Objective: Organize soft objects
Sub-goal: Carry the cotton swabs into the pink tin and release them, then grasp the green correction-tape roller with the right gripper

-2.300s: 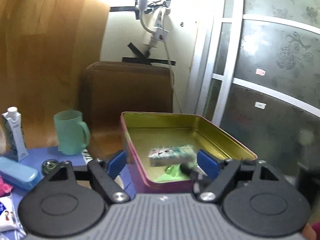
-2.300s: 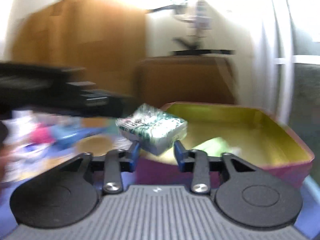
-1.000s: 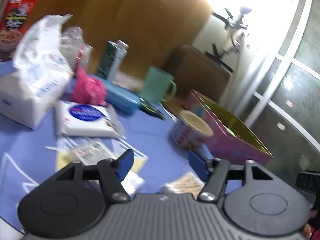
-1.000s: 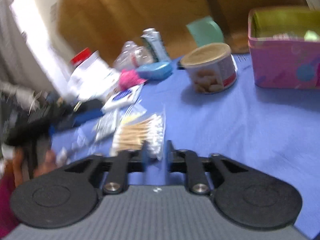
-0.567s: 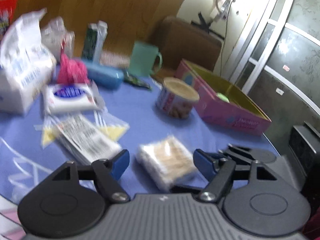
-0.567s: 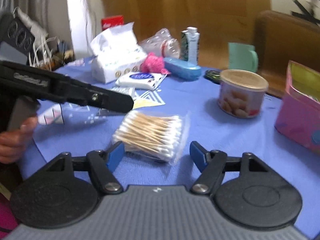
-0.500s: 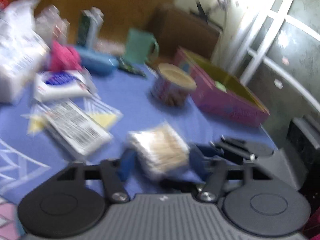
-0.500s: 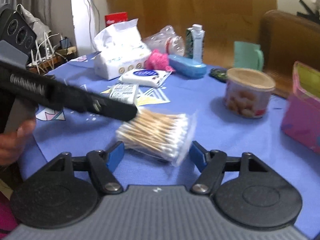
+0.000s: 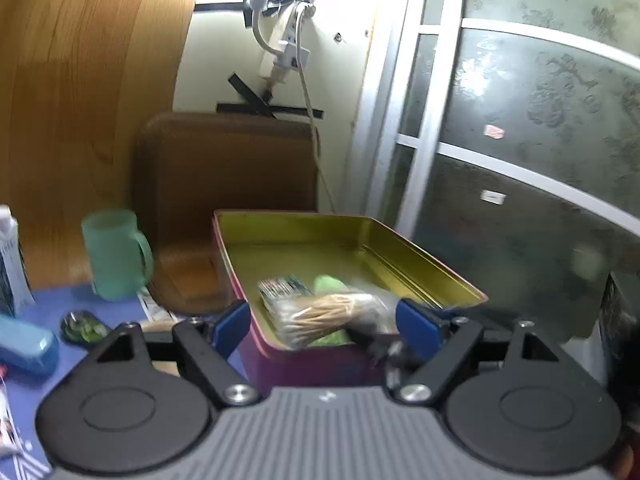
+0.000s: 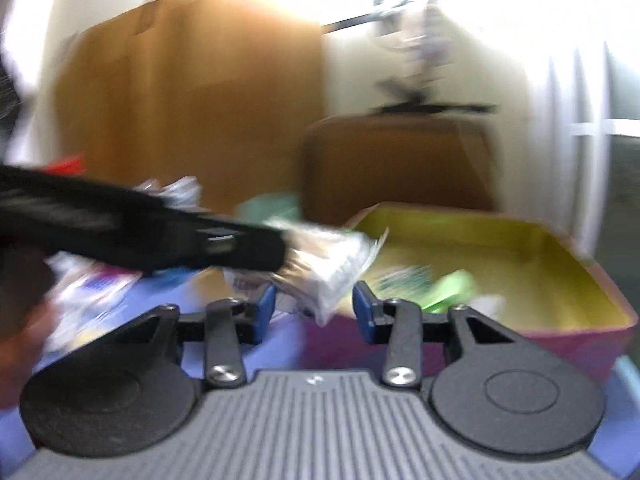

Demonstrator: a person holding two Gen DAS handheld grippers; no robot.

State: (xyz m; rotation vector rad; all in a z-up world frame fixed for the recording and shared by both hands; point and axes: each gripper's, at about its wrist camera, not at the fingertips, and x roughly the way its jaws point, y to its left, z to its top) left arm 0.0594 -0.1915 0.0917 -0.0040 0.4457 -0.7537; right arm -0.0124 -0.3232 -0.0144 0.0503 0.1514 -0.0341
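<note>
A clear bag of cotton swabs (image 9: 328, 316) hangs over the near end of the pink tin (image 9: 320, 364) with a gold inside. My right gripper (image 10: 314, 306) is shut on the swab bag (image 10: 332, 268) and holds it above the tin's (image 10: 560, 336) left rim. My left gripper (image 9: 324, 326) is open, in front of the tin's near wall; the bag shows between its fingers. A patterned tissue pack (image 9: 284, 286) and a green soft item (image 9: 328, 282) lie inside the tin.
A green mug (image 9: 116, 254) stands left of the tin. A blue case (image 9: 24, 346) and a carton (image 9: 12, 264) sit at the far left on the blue cloth. A brown chair back (image 9: 228, 160) is behind the tin. The right wrist view is blurred.
My right gripper closed on the swab bag on the cloth and carried it up to the tin. My left gripper swung from the table's clutter to face the tin.
</note>
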